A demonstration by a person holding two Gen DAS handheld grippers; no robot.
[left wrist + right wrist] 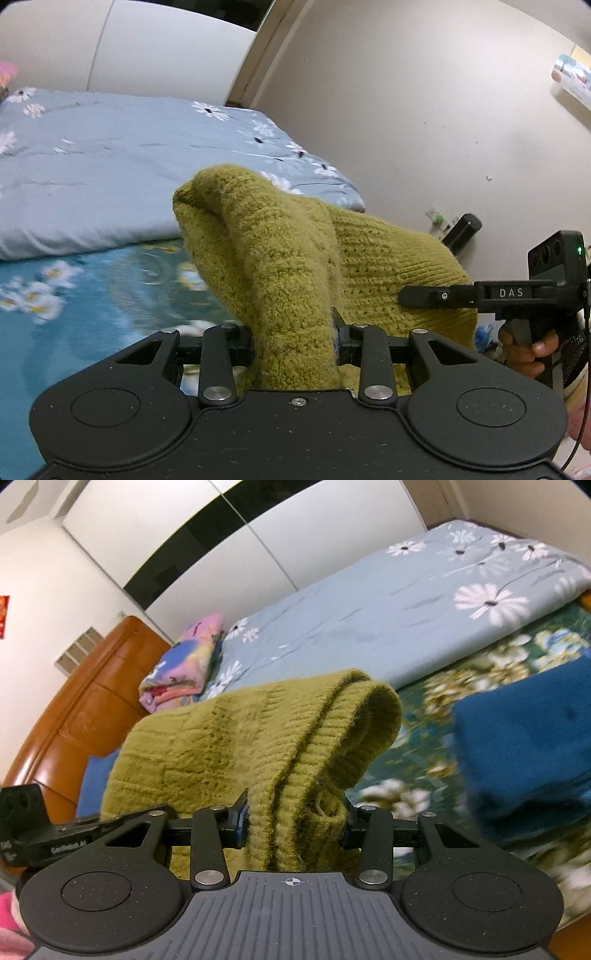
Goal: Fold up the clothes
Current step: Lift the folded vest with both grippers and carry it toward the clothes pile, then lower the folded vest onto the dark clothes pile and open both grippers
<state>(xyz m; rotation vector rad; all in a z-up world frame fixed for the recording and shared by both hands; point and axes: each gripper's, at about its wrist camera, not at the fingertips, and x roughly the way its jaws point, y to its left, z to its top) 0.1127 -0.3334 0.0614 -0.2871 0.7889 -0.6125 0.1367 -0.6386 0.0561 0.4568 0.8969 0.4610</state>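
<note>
Both grippers pinch the green sweater [288, 258] — the left gripper [295, 341] jaws clamp one bunched edge, the right gripper [293, 821] jaws another — holding it raised above the bed [369, 627], near a blue garment [524, 746].

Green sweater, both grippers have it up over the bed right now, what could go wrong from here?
1. The left gripper and right gripper each pinch a thick bunch of the green sweater, so layers may slip out or fold unevenly.
2. The slack knit sags between them and could crease when laid down.
3. The blue garment lies close on the bedspread; the sweater might land on it.
</note>
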